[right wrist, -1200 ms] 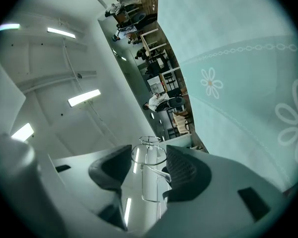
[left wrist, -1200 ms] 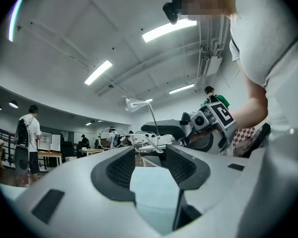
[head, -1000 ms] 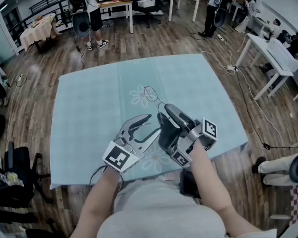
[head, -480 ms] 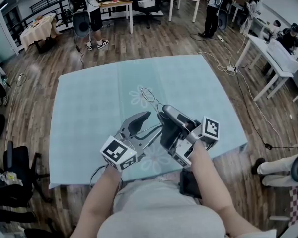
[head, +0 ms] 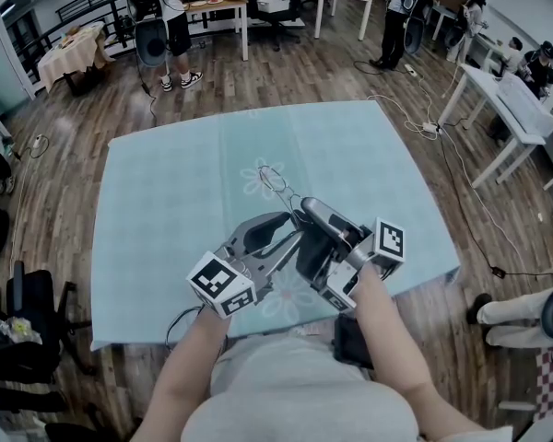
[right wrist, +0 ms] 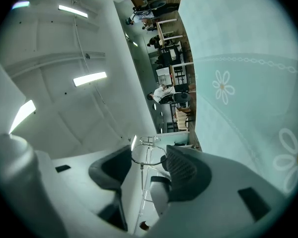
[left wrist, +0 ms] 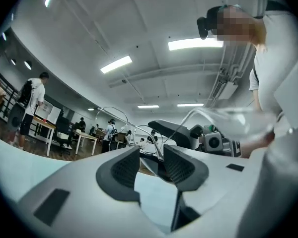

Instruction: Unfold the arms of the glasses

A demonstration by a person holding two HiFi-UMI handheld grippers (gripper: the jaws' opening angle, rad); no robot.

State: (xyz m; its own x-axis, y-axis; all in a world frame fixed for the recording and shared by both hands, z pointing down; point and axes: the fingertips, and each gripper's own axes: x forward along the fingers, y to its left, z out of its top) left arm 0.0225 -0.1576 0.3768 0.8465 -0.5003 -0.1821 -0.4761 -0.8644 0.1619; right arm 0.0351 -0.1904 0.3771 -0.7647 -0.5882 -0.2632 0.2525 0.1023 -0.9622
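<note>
above tablecloth [head: 166, 201]: wire-rim glasses [head: 277, 179] lifted clear, between both grippers.
right gripper [right wrist: 149, 165]: jaws clamped on lens rim.
left gripper [left wrist: 151, 160]: jaws half apart, just been closing; temple arm [left wrist: 158, 144] between pads, not yet pinched.
next: pinch temple near hinge, swing outward gently, right steady.

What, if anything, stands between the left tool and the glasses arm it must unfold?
Nothing visible does. The glasses arm lies between the jaws of the left tool, which have just been closing; the right tool holds the frame.
</note>
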